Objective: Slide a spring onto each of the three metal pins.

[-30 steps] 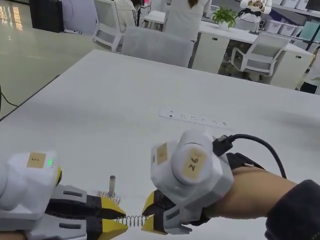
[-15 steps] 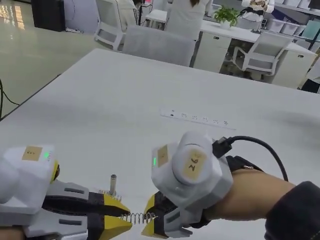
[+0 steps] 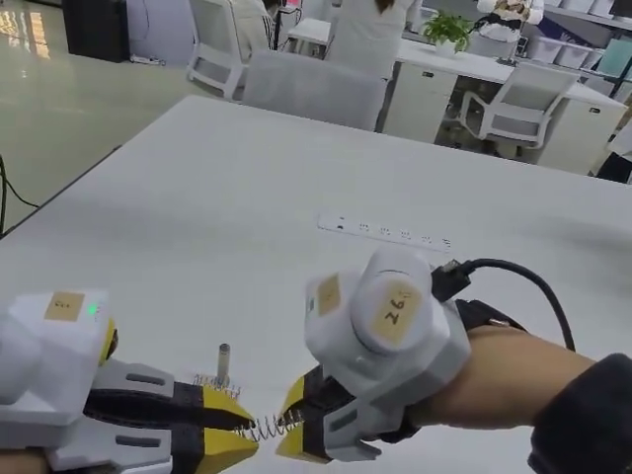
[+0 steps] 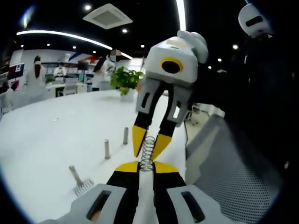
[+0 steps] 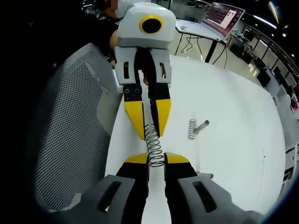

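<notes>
Fingers of the left gripper (image 3: 237, 431) and right gripper (image 3: 290, 425) both clench one spring (image 3: 267, 427) at the table's (image 3: 296, 178) near edge. The left gripper view shows three pins (image 4: 106, 149), the head view one.

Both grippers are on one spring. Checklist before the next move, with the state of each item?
1. Left gripper jaws shut on held spring: ok.
2. Right gripper jaws shut on its other end: ok.
3. One end of held spring free to thread onto a pin: not ok, both ends are gripped.
4. Bare pins available: ok, middle pin and far pin stand upright with nothing on them.
5. Near pin loaded: cannot tell; second spring sits at its base, either around it or beside it.
</notes>
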A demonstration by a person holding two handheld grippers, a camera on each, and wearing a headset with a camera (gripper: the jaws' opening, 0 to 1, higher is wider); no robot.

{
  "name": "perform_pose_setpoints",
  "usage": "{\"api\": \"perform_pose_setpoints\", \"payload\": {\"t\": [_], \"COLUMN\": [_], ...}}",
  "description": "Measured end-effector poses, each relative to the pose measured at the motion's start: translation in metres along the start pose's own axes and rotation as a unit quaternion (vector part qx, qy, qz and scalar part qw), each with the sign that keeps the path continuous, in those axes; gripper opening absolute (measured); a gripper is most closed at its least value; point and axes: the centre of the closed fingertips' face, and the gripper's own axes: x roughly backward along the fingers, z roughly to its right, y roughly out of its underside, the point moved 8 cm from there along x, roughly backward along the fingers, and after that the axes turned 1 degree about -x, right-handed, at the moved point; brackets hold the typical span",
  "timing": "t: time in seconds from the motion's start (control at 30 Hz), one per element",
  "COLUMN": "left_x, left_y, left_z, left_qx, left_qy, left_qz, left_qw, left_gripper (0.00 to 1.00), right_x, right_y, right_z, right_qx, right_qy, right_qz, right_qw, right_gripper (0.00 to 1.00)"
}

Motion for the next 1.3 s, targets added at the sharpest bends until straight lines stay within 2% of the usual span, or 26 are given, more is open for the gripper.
{"api": "perform_pose_setpoints", "payload": {"t": [0.5, 0.9, 1.1, 1.3], "left_x": [-0.002, -0.003, -0.003, 0.0], "left_y": [0.005, 0.008, 0.011, 0.012], "left_z": [0.001, -0.001, 0.0, -0.001], "left_qx": [-0.008, -0.004, 0.009, 0.02], "left_qy": [0.002, 0.0, 0.004, -0.003], "left_qz": [-0.012, -0.019, -0.023, -0.021], "left_qw": [0.9999, 0.9998, 0.9997, 0.9996], "left_gripper": [0.03, 0.04, 0.12, 0.2], "right_x": [0.007, 0.004, 0.005, 0.007], "right_y": [-0.02, -0.022, -0.02, -0.017], "right_z": [-0.007, -0.007, -0.005, -0.005], "right_qx": [-0.001, 0.01, 0.008, 0.006], "right_qy": [-0.011, -0.009, -0.003, 0.001], "right_qz": [0.033, 0.022, 0.017, 0.009], "right_qw": [0.9994, 0.9997, 0.9998, 0.9999], "right_gripper": [0.08, 0.08, 0.08, 0.08]}}
